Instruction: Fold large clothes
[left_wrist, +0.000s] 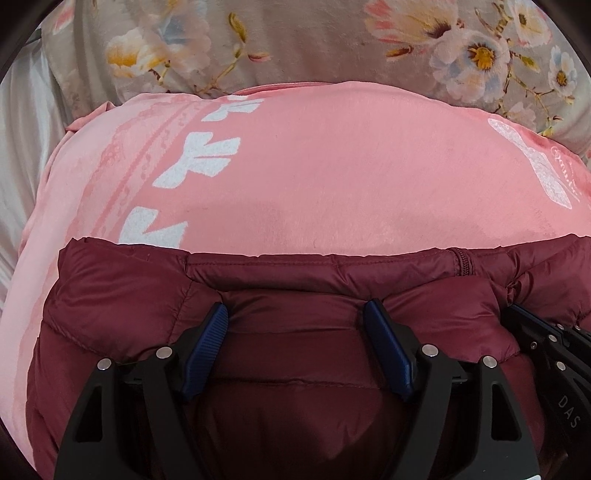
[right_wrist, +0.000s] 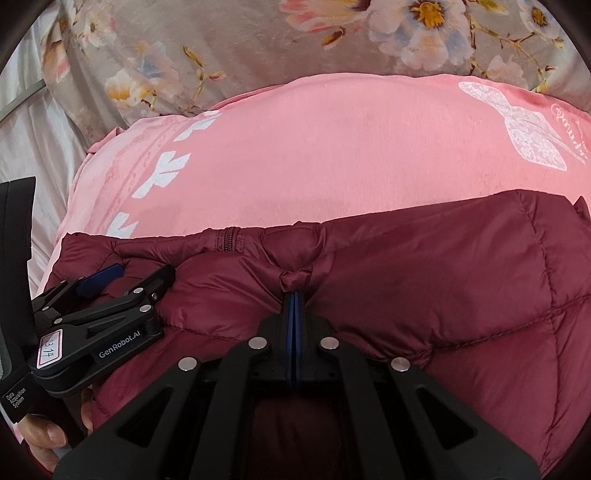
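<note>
Maroon puffer jacket (left_wrist: 295, 295) lies under the spread-jawed left gripper (left_wrist: 295, 328); only the right view shows the right gripper (right_wrist: 294, 291) pinching it. Pink cloth (left_wrist: 314, 177) at twelve o'clock.

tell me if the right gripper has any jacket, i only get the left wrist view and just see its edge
Observer: Yes. The right gripper is shut on a pinched fold of the maroon puffer jacket.
Operator: where's my left one relative to it
Observer: The left gripper is off to its left, open, near the jacket's zipper.
Operator: anything on the far right
Observer: The jacket's right corner covers part of the pink blanket below its white butterfly print.
</note>
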